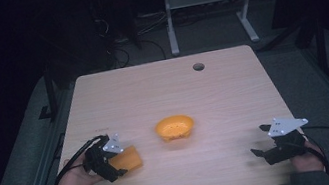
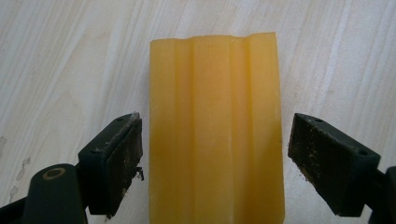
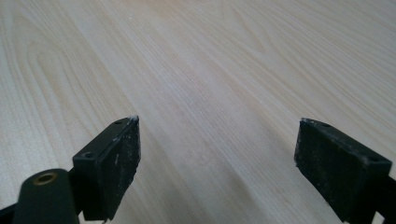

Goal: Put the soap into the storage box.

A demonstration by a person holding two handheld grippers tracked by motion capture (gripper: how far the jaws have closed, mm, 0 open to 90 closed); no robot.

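Observation:
A flat orange-yellow ridged block lies on the wooden table, seen at the front left in the high view. My left gripper is open with a jaw on each side of the block; the left jaw is almost at its edge, the right jaw stands a little off. A small orange bowl sits near the table's middle, empty as far as I can see. My right gripper rests low at the front right, open, with bare tabletop between its fingers.
A round cable hole is in the table's far right part. Beyond the table stand a white desk frame and cables on a dark floor. Cables trail from both grippers toward the table's sides.

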